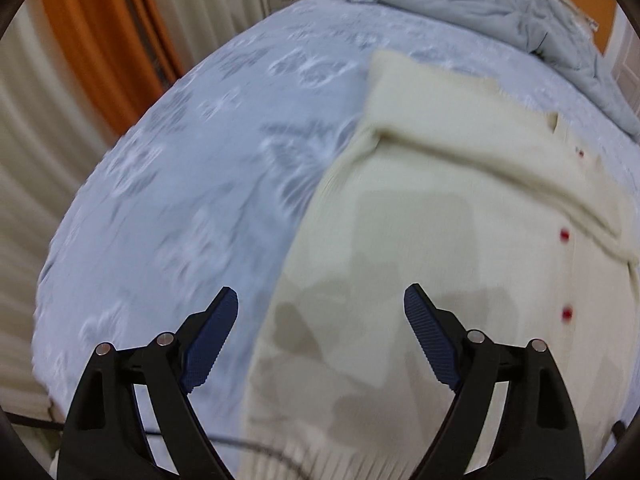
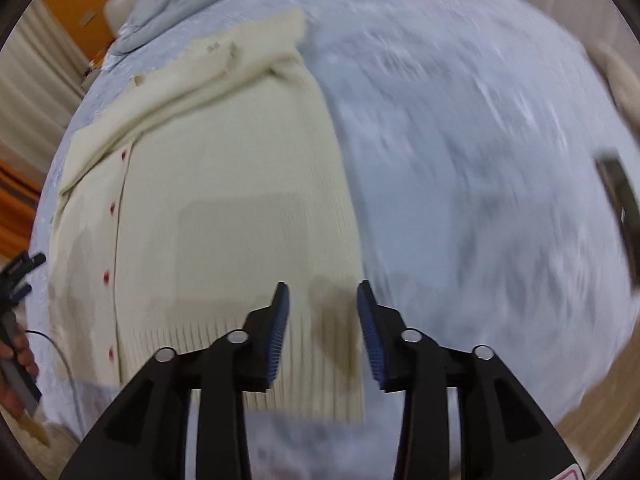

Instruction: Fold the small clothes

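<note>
Closest in, left gripper (image 1: 322,300) hanging over the near left edge of the cream cardigan (image 1: 460,216), blue pads spread wide, nothing pinched between them, just a shadow on the knit underneath. Right gripper (image 2: 320,300) poised above the ribbed hem at the cardigan's near right corner, pads roughly half apart, also gripping nothing, dark shadow on the ribbing right under the gap. Both pointing steeply down. Pretty blurry all round, so fine detail is iffy.

Off at the left rim of the right wrist view, a hand (image 2: 22,354) wrapped round the other gripper's handle, with a thin dark cable (image 2: 66,368) trailing over the bed edge beside it.

Moving out: cardigan lying flat on the pale blue patterned bedspread (image 1: 192,168), front side up, row of small red buttons (image 1: 565,234) running up the placket. Both sleeves already folded across the chest near the top, forming a diagonal band on each side. Ribbed hem nearest the cameras, neckline end furthest away. Garment sitting toward the near side of the bed, plenty of bare bedspread on either side.

Further back, a crumpled grey duvet (image 1: 500,4) heaped at the far end of the bed, clear of the cardigan. Dark flat object (image 2: 618,200) near the right edge of the bed, too smeared to identify.

Furthest out, orange curtain (image 1: 96,40) next to pale pleated ones on the left.
</note>
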Tool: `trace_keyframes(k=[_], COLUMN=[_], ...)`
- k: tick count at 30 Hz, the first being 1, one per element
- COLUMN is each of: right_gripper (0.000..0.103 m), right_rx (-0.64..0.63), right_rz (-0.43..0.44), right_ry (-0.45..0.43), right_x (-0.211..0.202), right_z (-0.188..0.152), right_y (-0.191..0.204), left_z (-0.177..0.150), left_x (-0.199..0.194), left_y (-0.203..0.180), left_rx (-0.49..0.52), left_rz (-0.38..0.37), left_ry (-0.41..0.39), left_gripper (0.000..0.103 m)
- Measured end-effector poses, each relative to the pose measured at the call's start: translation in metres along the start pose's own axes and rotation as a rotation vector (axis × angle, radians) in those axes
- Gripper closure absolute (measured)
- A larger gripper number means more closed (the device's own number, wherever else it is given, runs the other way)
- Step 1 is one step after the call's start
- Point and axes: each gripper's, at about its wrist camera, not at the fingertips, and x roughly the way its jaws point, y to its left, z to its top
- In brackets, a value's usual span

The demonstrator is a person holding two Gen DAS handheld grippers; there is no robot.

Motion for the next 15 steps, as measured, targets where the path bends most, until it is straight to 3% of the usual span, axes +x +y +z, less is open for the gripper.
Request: trace_keyframes(k=[4, 7, 9, 10, 12, 13, 15], right_gripper=[0.050, 0.049, 0.049, 0.044, 0.037, 0.037, 0.037], right_rx=[0.012, -0.017, -0.022, -0.027, -0.018, -0.004, 0.023], right_rz=[0.011, -0.005, -0.004, -0.011, -0.004, 0.012, 0.032], right_ry=[0.030, 0.018, -0.014, -0.047, -0.085, -0.086, -0.058], right_x=[-0.004, -0.007, -0.015, -0.021, -0.026, -0.025, -0.014], right_z=[-0.033, -0.049, -0.051, -0.051, -0.050, -0.049, -0.046], right_y=[-0.006, -0.004, -0.003, -0.003, -0.005, -0.008, -0.010], left_z=[-0.027, -0.043, -0.056, -0.067, -0.083, -0.090, -0.095], left_x=[-0.018, -0.041, -0.079, -0.109, -0.146, -0.156, -0.145], left_y=[0.023, 0.055, 0.095, 0.122, 0.151, 0.159, 0.158], left_rx=[-0.039, -0.131, -0.237, -0.314, -0.390, -0.403, -0.352], left_rz=[0.002, -0.006, 0.055, 0.120, 0.212, 0.244, 0.210], left_ry=[0.046, 0.052, -0.021, -0.094, -0.188, -0.215, -0.161], left_gripper=[0.018, 0.018, 0.018, 0.018, 0.008, 0.008, 0.007])
